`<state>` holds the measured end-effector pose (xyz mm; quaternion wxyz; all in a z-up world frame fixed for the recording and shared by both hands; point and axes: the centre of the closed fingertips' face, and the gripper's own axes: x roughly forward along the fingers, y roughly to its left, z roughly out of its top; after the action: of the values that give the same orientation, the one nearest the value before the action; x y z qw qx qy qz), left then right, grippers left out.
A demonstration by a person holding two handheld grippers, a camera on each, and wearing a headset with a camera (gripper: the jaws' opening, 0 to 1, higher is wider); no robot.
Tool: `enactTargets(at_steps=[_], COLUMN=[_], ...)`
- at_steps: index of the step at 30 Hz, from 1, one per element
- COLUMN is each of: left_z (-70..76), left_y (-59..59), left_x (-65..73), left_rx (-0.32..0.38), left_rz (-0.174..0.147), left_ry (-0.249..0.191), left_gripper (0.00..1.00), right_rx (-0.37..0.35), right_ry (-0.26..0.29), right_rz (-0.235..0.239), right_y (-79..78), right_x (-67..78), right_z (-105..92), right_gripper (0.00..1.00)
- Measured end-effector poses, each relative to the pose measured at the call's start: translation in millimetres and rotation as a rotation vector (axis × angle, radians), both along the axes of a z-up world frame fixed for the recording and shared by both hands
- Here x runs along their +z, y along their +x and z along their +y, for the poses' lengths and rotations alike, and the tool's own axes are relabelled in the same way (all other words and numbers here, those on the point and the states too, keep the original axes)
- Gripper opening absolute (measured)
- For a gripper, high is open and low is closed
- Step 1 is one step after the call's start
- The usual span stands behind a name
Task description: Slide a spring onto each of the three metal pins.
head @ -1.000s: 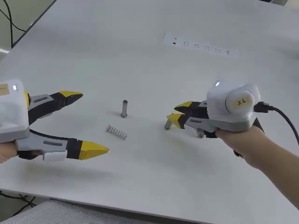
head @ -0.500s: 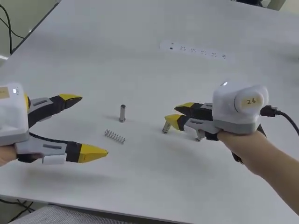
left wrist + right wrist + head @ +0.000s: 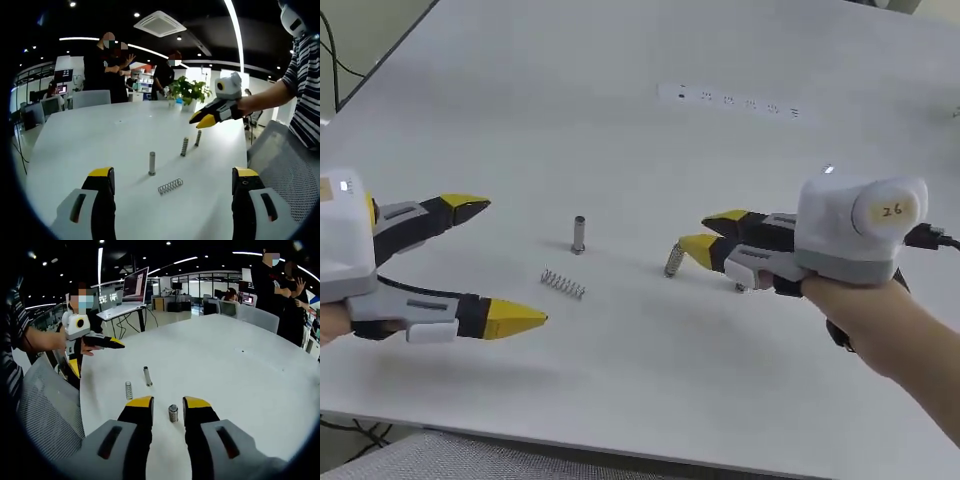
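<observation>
counting pins in the left gripper view, two of the three already wear springs. one sprung pin (image 3: pixel 184 146) and a second sprung pin (image 3: pixel 198 138) stand close together on the table (image 3: pixel 100 140), the second just below the tips of the right tool (image 3: pixel 200 122). the bare pin (image 3: pixel 152 163) stands upright nearer the left tool (image 3: pixel 173 174). the loose spring (image 3: pixel 170 186) lies on its side near the bare pin's foot, not touching it. by my reading the job is about two-thirds done. what is left is to pick up that last spring and slide it down over the bare pin.

the left tool has its jaws spread wide and holds nothing, hovering short of the loose spring. the right tool's jaws are apart too, by a narrower gap. in the right gripper view they straddle a sprung pin with a little table showing on either side, so they clamp on nothing.

against the head view of a second ago, the whole picture has drifted a little with the head. the bare pin and the loose spring lie as they did relative to each other. the right tool appears to have eased back slightly from the sprung pins, its jaws no closer together. the left tool keeps the same wide spread in much the same place.
</observation>
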<state>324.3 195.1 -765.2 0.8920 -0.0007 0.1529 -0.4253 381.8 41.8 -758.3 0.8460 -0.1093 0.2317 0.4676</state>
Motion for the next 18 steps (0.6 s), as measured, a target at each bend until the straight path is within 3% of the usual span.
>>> enactTargets(at_steps=[10,18], left_z=[-0.2,1.5], left_y=[4.5,4.1], left_x=[-1.0,-2.6], left_rx=[0.004,0.005], left_rz=[0.001,0.004], left_ry=[-0.003,-0.005], left_gripper=[0.97,0.97], right_rx=[-0.008,0.017], right_ry=[0.017,0.029], right_rz=[0.016,0.038], right_y=[-13.1,-30.1], right_x=[-3.4,-6.0], right_z=[-10.5,-4.2], right_gripper=[0.25,0.25])
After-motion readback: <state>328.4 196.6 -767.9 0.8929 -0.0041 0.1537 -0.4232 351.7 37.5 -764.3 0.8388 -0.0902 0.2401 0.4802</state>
